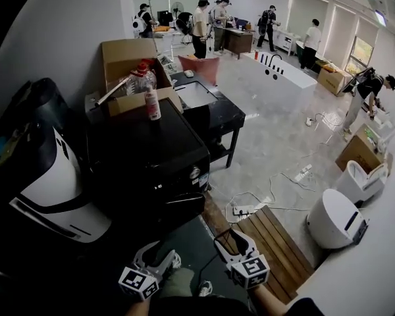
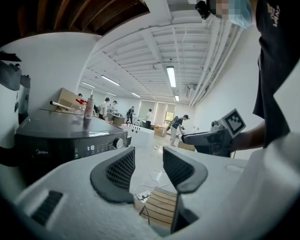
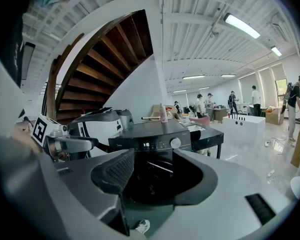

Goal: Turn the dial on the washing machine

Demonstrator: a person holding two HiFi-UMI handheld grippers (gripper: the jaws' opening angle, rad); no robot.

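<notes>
Head view: the washing machine stood ahead, with its dial at the right end of the front panel. The left hand-held gripper and the right hand-held gripper were both well apart from it.

Left gripper view: the jaws stood apart and gripped nothing, with the dial beyond them to the left.

Right gripper view: the jaws stood apart and gripped nothing, with the dial above the gap.

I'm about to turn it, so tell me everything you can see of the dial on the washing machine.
The dial is a round, silvery, metallic-looking knob standing out from the front control panel of the black washing machine, toward the panel's right end, just right of a small lit display. Its markings are too small to read. Nothing touches it: the left gripper and the right gripper are short of it, jaws open and empty.
</notes>
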